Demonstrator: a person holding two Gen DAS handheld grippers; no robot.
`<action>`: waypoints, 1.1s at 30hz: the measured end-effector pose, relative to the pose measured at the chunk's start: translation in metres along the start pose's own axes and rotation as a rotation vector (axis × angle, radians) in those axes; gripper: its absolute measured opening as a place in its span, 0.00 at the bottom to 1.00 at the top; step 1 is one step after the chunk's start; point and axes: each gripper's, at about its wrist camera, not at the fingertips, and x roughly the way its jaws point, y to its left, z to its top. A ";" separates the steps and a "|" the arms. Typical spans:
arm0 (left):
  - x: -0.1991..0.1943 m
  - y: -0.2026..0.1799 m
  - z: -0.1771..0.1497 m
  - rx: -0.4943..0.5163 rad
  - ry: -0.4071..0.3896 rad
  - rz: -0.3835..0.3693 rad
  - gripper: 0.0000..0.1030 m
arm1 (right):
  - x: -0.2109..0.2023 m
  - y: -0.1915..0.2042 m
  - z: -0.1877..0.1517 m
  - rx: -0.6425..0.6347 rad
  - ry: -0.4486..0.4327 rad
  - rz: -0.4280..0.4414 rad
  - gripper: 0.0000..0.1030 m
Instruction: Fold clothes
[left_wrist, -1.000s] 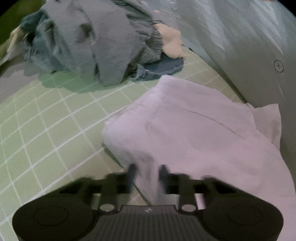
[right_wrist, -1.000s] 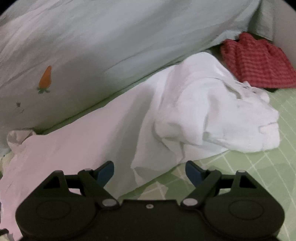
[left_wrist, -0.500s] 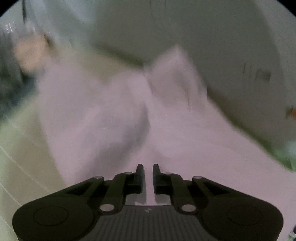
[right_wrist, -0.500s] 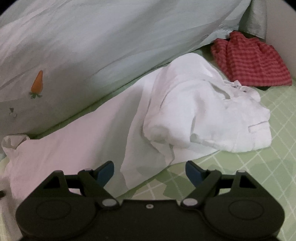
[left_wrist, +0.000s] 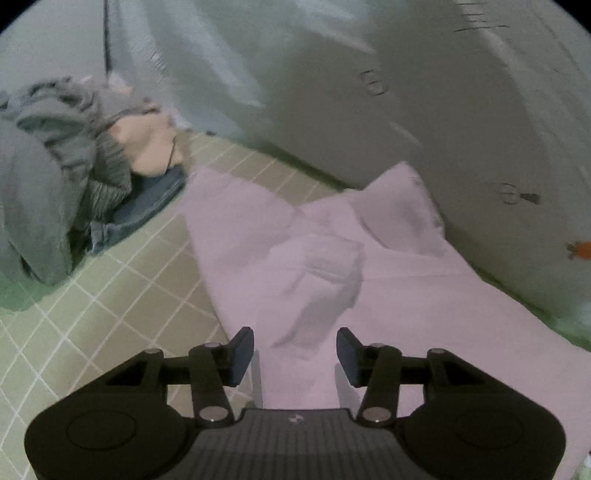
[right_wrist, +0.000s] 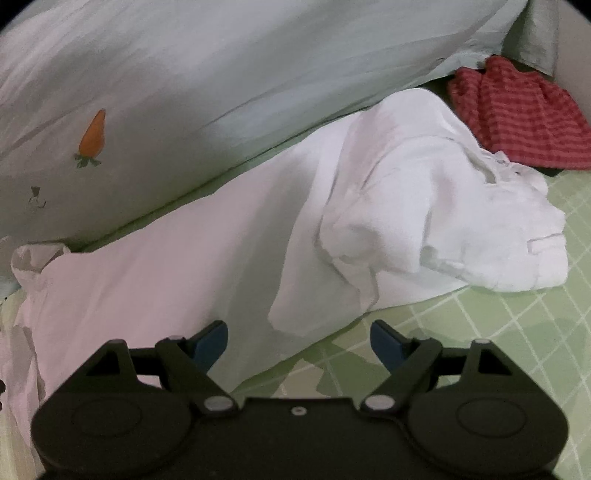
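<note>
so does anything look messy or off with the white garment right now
Yes. The white garment lies stretched along the green checked sheet, but its far end is bunched into a crumpled heap beside the red striped cloth. Both tongs, left and right, are open and hold nothing.

left tool (left_wrist: 294, 350): jaws apart, empty | right tool (right_wrist: 299, 341): jaws wide apart, empty

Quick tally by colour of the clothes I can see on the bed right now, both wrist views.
White or pale pink garment: 1
Red striped garment: 1
Grey garment: 1, bunched in a pile
Blue denim piece: 1, under the grey
Peach item: 1, kind unclear
Total: 5
</note>
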 end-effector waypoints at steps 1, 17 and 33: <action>0.005 -0.001 0.001 0.006 0.003 -0.006 0.49 | 0.000 0.000 -0.001 0.001 0.003 0.002 0.83; -0.058 0.080 0.000 -0.110 -0.075 0.171 0.04 | -0.030 -0.015 -0.014 0.069 -0.062 0.012 0.83; -0.095 0.173 -0.073 -0.432 -0.002 0.313 0.04 | -0.038 -0.082 -0.033 0.432 -0.092 0.061 0.86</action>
